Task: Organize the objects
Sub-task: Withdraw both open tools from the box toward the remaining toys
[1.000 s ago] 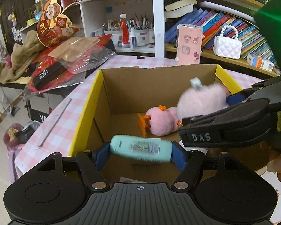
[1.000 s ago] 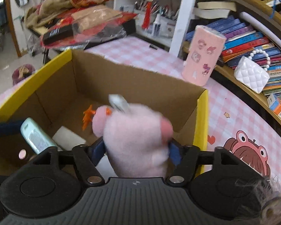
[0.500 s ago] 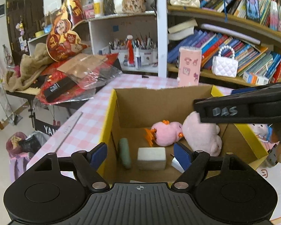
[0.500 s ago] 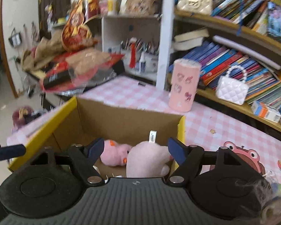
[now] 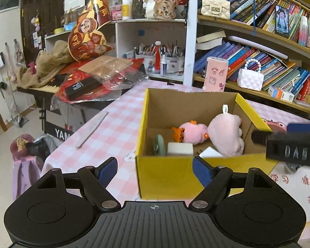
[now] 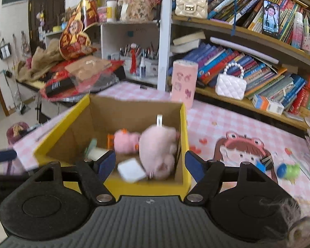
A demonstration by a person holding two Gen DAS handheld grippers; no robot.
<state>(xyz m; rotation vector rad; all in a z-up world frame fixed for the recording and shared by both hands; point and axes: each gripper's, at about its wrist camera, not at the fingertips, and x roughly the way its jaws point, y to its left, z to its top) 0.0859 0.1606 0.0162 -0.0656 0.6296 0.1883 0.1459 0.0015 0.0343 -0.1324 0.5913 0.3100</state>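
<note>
A yellow cardboard box [image 5: 167, 177] stands on the pink checked table. Inside it lie a large pink plush [image 5: 225, 132], a smaller pink plush with orange feet [image 5: 193, 132], a teal tube [image 5: 159, 144], a white block [image 5: 179, 148] and a flat white card [image 5: 209, 153]. My left gripper [image 5: 154, 166] hangs open and empty in front of the box's near wall. My right gripper [image 6: 149, 162] is also open and empty, just short of the box [image 6: 184, 124], with the large plush [image 6: 159, 146] beyond it. One of its fingers [image 5: 279, 144] shows at the box's right.
A pink tumbler [image 5: 216, 74] stands behind the box, and a white quilted purse [image 5: 250, 79] sits on the book-filled shelf. A metal ruler [image 5: 93, 129] lies left of the box. To its right, a green-blue toy [image 6: 289, 170] rests on the cartoon mat. A cluttered keyboard stand [image 5: 82, 86] is far left.
The left gripper let go of the teal tube and the right let go of the large pink plush; both now lie in the box. Both grippers drew back and rose.
</note>
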